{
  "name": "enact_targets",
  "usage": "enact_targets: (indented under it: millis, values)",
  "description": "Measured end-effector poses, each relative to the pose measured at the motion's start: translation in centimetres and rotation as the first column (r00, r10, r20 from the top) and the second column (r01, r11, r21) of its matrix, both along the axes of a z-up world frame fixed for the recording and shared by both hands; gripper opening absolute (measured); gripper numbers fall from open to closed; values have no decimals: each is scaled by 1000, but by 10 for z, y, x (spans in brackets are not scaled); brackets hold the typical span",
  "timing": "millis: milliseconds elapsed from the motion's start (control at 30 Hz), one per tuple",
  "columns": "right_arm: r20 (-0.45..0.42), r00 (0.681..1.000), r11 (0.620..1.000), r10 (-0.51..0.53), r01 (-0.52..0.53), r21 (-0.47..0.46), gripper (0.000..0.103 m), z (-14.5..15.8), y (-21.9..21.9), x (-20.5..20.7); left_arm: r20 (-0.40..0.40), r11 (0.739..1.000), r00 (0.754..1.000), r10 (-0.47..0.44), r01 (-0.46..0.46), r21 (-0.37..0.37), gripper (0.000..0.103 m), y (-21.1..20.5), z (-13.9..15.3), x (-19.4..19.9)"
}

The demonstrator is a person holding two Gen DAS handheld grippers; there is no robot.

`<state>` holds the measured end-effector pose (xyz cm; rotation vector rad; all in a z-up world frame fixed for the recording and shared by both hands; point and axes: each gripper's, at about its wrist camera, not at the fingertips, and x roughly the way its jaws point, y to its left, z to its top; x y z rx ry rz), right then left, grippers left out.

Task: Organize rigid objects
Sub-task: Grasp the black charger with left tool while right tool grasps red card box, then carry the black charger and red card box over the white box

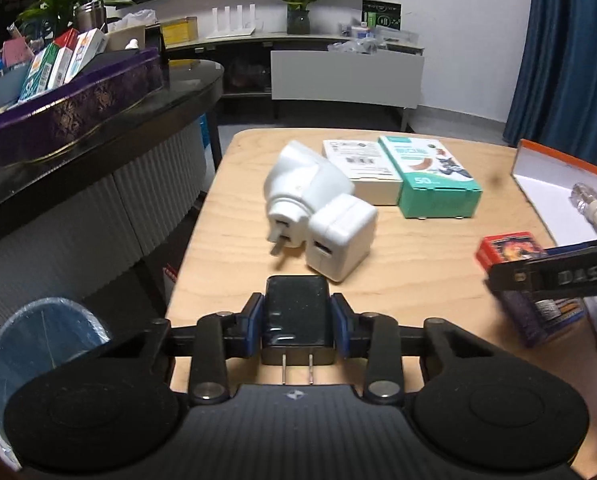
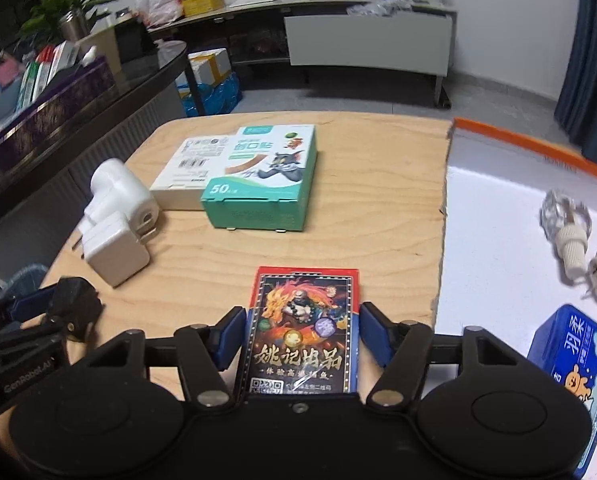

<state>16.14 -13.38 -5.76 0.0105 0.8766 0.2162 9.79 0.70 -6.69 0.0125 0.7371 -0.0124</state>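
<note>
Left wrist view first: my left gripper (image 1: 297, 322) has its blue pads clamped on both sides of the black charger (image 1: 297, 316), prongs pointing back at me, so that one's grabbed. It sits near the front edge of the wooden table (image 1: 398, 240), just short of the two white adapters (image 1: 318, 216).

Over on the right wrist view, my right gripper (image 2: 301, 338) is straddling the card box (image 2: 303, 328), the red-and-black one with the dragon art. There's a sliver of gap showing on each side, so I'd call the jaws half-wide and not pinching yet.

So I reckon I'm mid-pickup on both hands. The white tray with the orange rim (image 2: 498, 136) off to the right already has a blue box (image 2: 570, 376) and some plug bits in it, so that's probably where stuff goes. Next up for me: squeeze the right jaws onto the card box squarely, then lift both clear without bumping the white adapters.
</note>
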Motion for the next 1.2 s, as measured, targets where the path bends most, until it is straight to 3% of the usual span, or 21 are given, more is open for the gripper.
enact_targets:
  millis: [200,533,833,1200]
  values:
    - [52,999,999,15,-16,34,71,5,8,-9,26,1000,1000,-13,14,-22,36,-4,8,-7]
    - [188,982,994,-34,14,104,71,60,-19,-43,124,993,991,-48,61,-99,36,-22,50,-30]
    - [301,941,987,-154,135,85,71,110,-87,-103,189,967,965,-182,210,-141,36,-85,82,-56]
    - [348,873,940,-341,326,103,71,121,-179,-171,205,911,924,-323,362,-198,36,-175,100,-64]
